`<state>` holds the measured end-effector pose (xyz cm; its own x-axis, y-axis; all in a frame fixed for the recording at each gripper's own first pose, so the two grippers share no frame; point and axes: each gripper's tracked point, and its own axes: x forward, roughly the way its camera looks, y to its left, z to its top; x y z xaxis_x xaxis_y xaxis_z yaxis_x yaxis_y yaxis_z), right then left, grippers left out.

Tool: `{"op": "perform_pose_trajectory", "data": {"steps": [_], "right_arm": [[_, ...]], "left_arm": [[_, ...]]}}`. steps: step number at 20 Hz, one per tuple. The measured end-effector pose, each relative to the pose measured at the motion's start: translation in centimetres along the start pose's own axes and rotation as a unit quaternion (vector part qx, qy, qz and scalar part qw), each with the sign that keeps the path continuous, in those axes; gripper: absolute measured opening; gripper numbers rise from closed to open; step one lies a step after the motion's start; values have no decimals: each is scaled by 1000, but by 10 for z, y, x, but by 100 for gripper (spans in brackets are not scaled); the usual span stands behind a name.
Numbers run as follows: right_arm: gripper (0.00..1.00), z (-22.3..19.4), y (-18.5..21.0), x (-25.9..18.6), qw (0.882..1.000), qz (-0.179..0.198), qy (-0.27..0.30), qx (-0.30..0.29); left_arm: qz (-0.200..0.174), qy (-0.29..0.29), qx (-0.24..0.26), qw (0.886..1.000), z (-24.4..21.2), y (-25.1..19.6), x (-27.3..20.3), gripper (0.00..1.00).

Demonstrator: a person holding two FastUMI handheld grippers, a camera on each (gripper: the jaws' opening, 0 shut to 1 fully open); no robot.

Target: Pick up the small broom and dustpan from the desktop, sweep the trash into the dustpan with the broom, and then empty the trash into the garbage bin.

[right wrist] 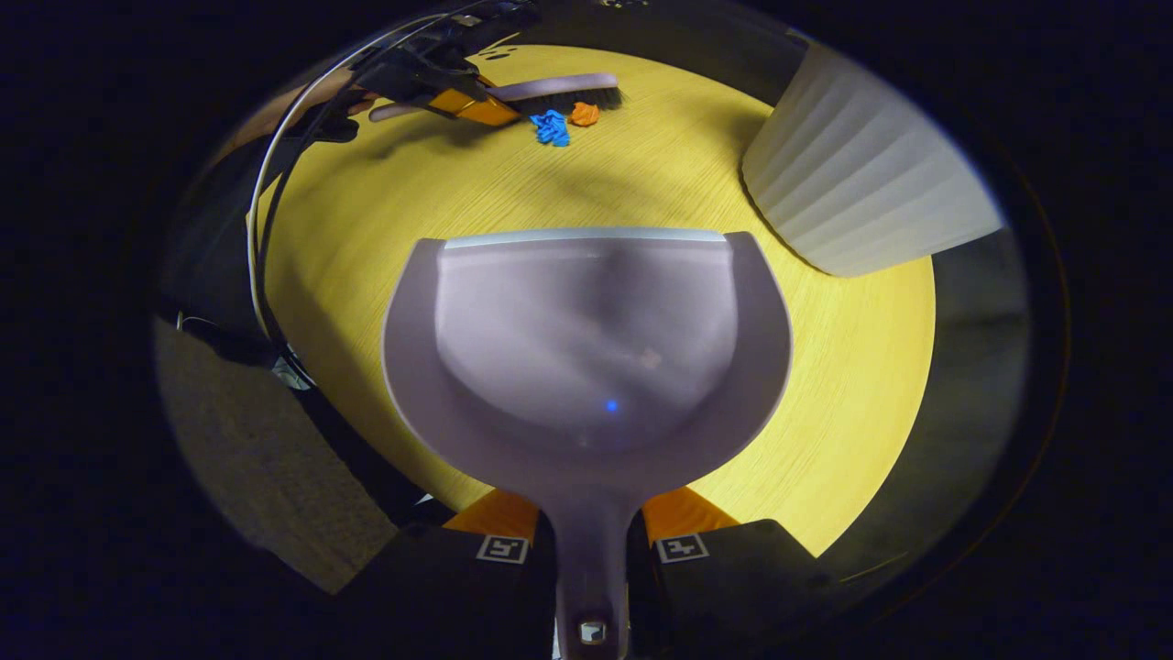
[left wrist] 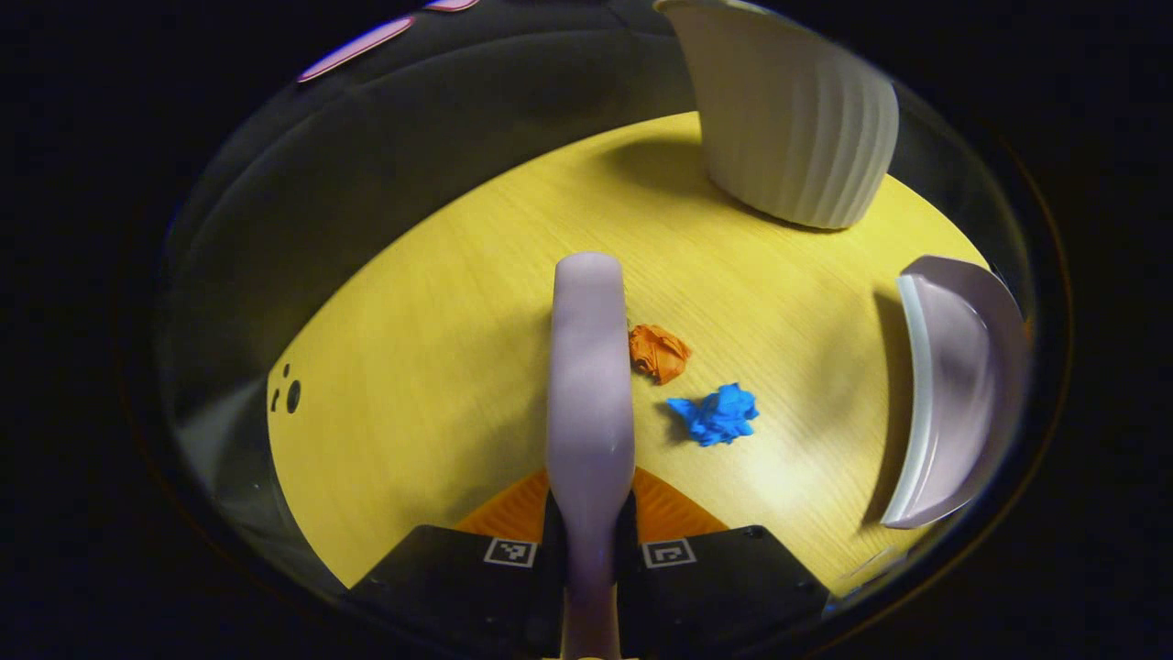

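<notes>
The left claw [left wrist: 589, 532] grips the broom [left wrist: 589, 385], bristles down on the table [left wrist: 440, 348]. Orange scrap [left wrist: 658, 352] and blue scrap [left wrist: 718, 414] lie just at its 3 o'clock. The right claw [right wrist: 591, 541] grips the dustpan [right wrist: 586, 348], raised; the bin [right wrist: 852, 183] stands at 1 o'clock.

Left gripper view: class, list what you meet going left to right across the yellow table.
Lilac plastic broom → crumpled orange paper scrap → crumpled blue paper scrap → lilac plastic dustpan.
</notes>
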<state>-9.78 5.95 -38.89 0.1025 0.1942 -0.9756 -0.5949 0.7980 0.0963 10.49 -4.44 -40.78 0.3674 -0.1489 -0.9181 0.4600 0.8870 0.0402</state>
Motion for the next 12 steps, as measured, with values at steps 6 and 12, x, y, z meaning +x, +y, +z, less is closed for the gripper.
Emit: {"op": "perform_pose_trajectory", "data": {"steps": [6, 12], "right_arm": [[36, -2, -2, 6, 1000, -1, 8, -27], [36, -6, 3, 15, 1000, 16, 6, -11]], "left_arm": [[-130, 23, -50, 990, -5, -83, -22, 28], [-310, 66, -161, 935, 1, -187, -65, 24]]}}
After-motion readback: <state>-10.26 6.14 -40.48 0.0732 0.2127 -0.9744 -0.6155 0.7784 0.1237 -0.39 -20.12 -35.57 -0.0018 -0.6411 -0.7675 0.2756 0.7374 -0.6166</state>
